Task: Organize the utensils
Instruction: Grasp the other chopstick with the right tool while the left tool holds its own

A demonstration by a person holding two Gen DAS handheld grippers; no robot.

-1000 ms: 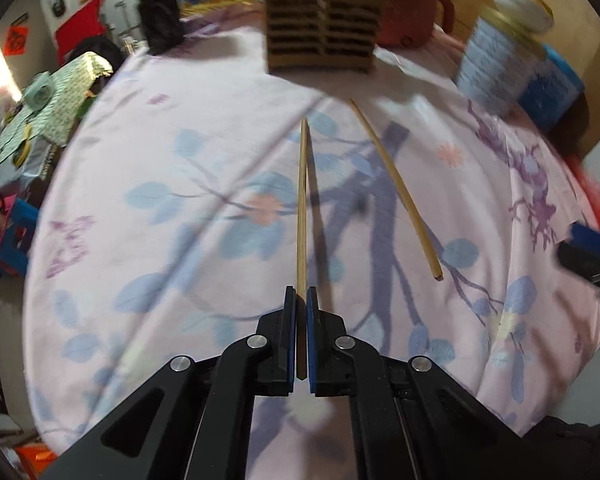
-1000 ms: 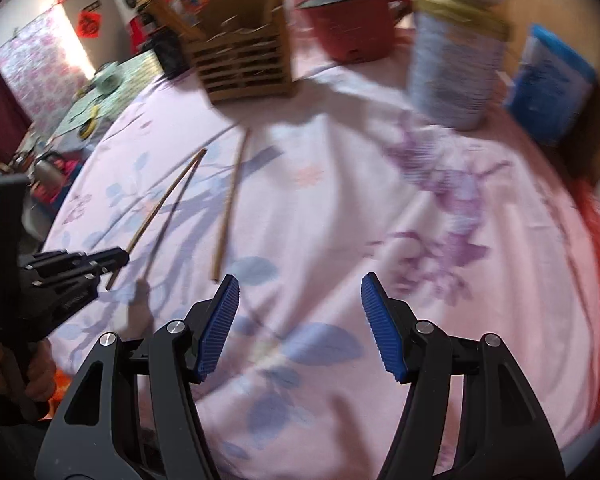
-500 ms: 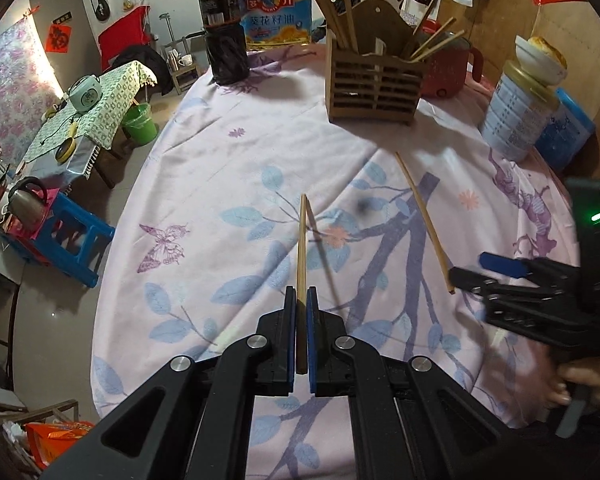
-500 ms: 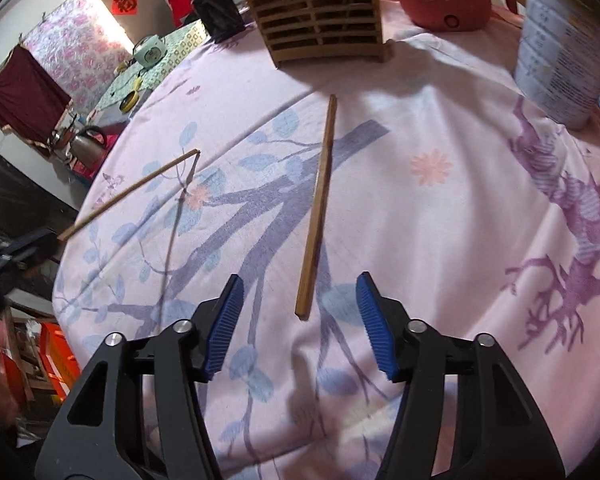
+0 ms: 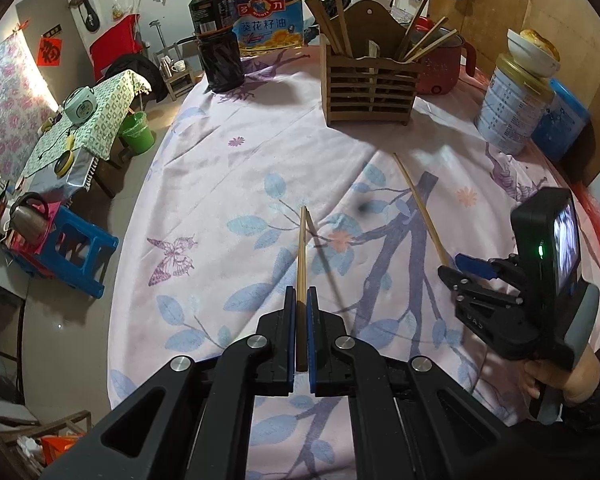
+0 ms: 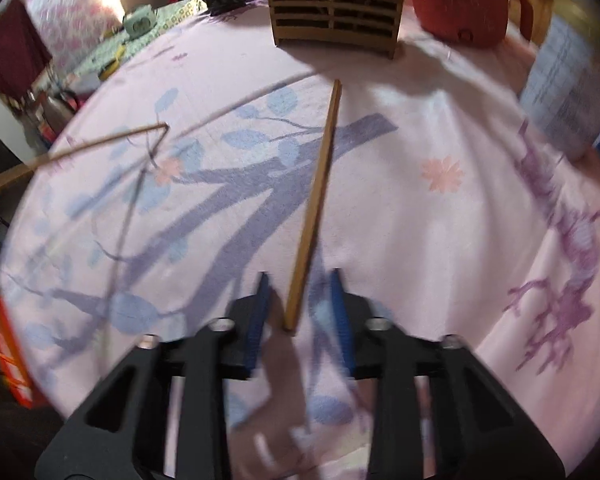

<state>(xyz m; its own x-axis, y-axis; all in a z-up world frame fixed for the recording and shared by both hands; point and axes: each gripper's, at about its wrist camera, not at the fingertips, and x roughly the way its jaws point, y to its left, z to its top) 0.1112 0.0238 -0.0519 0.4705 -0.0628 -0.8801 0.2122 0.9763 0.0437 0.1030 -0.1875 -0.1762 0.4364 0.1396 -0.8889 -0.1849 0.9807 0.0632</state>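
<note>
I see open cloth across the table's (image 5: pixel 228 184) middle and left edge, room to pass there. Far edge is crowded: holder (image 5: pixel 368 88) at centre, dark bottle (image 5: pixel 218 44) and oil jug (image 5: pixel 266 8) to its left, red pot (image 5: pixel 444 68) tight behind its right side, can (image 5: pixel 512 112) and blue box (image 5: pixel 560 124) toward the far right corner. Gap between bottle and holder looks passable. One chopstick (image 6: pixel 316 204) lies loose on the cloth right of centre, its near end between my right gripper's (image 6: pixel 300 304) parted fingers. My left gripper (image 5: pixel 301 320) carries a chopstick sticking out ahead, which widens its sweep. Right gripper blocks the near right edge.
</note>
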